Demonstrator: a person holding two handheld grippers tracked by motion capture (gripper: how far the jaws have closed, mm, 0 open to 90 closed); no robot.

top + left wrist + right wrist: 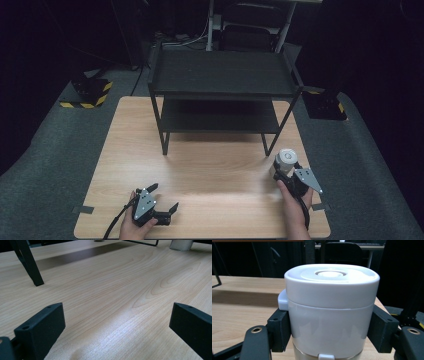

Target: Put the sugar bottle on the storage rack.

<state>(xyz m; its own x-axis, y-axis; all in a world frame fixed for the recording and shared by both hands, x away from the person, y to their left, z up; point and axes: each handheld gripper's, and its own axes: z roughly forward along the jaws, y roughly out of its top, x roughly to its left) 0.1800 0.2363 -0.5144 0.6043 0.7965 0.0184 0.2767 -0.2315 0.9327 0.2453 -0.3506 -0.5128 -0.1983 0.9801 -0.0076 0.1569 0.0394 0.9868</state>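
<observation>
A white lidded canister stands upright on the wooden table near its right edge, just right of the shelf's front right leg. My right gripper is shut on it; in the right gripper view both jaws press the sides of the canister below its lid. My left gripper rests low over the table near the front left, open, with bare wood between its wide-apart jaws in the left gripper view. The canister's base stands far off there.
A black two-tier metal shelf stands at the back middle of the table, one leg close in the left gripper view. Grey floor surrounds the table; yellow-black striped stands sit on it at both back corners.
</observation>
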